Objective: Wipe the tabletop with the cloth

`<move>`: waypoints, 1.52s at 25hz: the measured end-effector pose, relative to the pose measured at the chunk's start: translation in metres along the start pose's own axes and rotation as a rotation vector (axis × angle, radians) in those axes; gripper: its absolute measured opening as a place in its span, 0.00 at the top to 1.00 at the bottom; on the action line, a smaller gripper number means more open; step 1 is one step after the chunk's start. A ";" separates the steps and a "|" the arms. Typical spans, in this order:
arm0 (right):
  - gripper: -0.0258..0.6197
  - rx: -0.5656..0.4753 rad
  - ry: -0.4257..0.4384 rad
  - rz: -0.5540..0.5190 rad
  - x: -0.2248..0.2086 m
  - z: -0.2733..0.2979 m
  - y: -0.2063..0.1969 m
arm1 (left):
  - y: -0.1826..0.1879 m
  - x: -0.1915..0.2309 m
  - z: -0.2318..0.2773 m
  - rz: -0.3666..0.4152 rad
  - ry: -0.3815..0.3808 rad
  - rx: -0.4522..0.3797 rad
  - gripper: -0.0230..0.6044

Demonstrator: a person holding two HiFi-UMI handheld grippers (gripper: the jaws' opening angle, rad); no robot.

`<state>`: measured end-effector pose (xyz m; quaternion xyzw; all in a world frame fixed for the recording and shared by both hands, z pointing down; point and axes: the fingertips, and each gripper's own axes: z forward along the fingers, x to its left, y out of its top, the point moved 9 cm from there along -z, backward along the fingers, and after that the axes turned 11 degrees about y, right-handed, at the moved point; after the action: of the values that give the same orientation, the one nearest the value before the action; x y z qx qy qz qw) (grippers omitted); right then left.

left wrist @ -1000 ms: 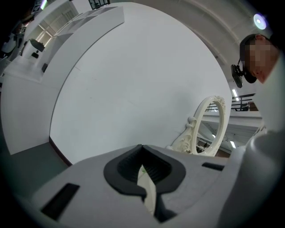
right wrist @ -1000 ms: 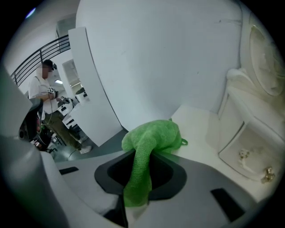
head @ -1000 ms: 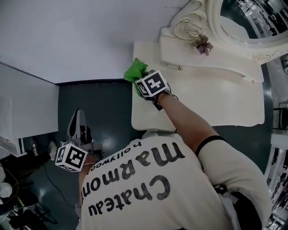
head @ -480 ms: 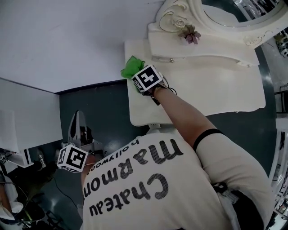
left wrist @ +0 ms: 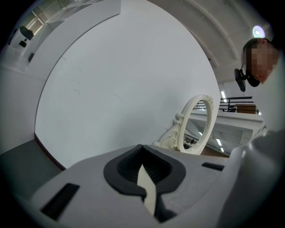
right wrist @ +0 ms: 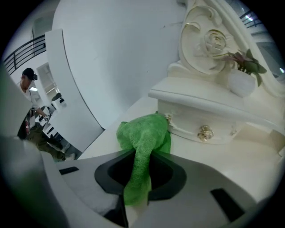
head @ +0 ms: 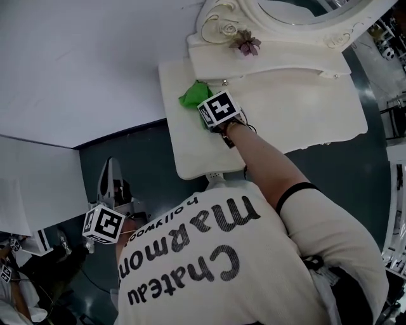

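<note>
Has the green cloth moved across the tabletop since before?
Yes. The green cloth, held in the right tool, has slid away from the left edge of the tabletop toward the drawer knob.

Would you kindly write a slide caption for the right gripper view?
Right gripper clamps the green cloth on the cream tabletop, beside a small drawer.

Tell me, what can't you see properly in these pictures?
- Tabletop under the green cloth: covered by it in the head and right gripper views.
- Mirror top: cut off by the head view's upper edge.
- Right gripper jaws, head view: hidden beneath its marker cube.
</note>
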<state>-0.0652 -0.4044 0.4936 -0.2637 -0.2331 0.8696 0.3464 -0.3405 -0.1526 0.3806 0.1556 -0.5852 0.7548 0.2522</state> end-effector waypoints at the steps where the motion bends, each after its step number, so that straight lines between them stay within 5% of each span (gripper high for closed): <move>1: 0.82 -0.005 -0.009 0.015 -0.005 -0.005 -0.003 | -0.001 -0.002 0.003 -0.001 -0.008 0.004 0.95; 22: 0.82 -0.089 -0.125 0.249 -0.093 -0.081 -0.056 | -0.018 -0.050 0.055 0.029 -0.153 0.082 0.95; 38: 0.82 -0.088 -0.202 0.347 -0.119 -0.103 -0.069 | -0.011 -0.044 0.059 0.018 -0.137 0.045 0.95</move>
<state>0.1055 -0.4226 0.4923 -0.2260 -0.2555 0.9272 0.1544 -0.3018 -0.2157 0.3820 0.2072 -0.5854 0.7576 0.2011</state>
